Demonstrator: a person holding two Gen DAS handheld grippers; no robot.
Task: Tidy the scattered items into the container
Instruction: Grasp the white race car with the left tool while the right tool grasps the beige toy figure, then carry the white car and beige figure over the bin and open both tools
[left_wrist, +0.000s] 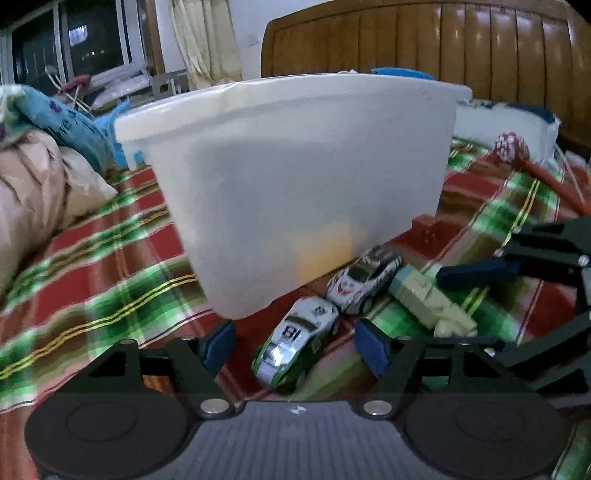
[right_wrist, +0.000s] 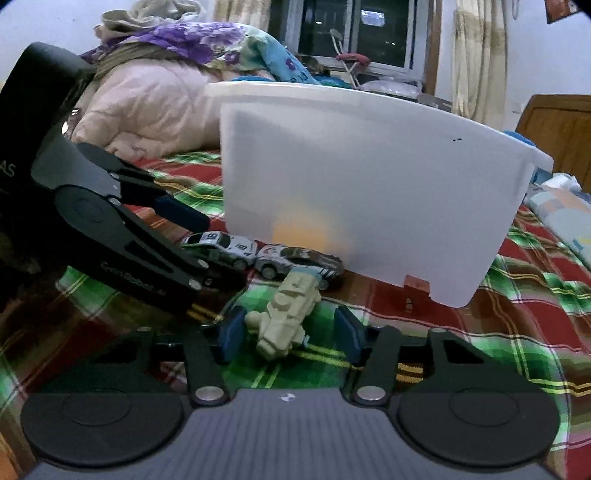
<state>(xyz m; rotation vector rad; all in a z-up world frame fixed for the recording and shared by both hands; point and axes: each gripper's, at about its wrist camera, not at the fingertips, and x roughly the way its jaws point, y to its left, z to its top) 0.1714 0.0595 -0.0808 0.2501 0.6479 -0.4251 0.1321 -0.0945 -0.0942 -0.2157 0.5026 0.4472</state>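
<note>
Right wrist view: the right gripper (right_wrist: 290, 336) straddles a beige moulded plastic toy figure with a pale blue end (right_wrist: 287, 314) lying on the red, green and yellow plaid bed cover (right_wrist: 517, 325). Its jaws are parted; the left blue pad sits just beside or barely touching the figure's arm, the right pad stands clear, so nothing is grasped. At 12 o'clock from the figure lies a white and red toy car (right_wrist: 295, 260), at 11 o'clock a green and white toy race car numbered 18 (right_wrist: 218, 248), and behind them the translucent white plastic storage tub (right_wrist: 369, 192), the task's container, standing upright on the cover. Step in hand, as judged: closing on the figure. To do it well, centre the body between the pads, squeeze across its narrow torso rather than a limb, and lift clear of the tub's rim before release. Left wrist view: the left gripper (left_wrist: 295, 345) hangs unclenched over the numbered car, pads on either side and not pressing. This view alone shows the wooden headboard (left_wrist: 443, 44) at 12 o'clock and the car's roof lettering; the right view alone shows the figure's front relief, the gap at its right side and a small red-brown block (right_wrist: 416, 286) against the tub's base.
</note>
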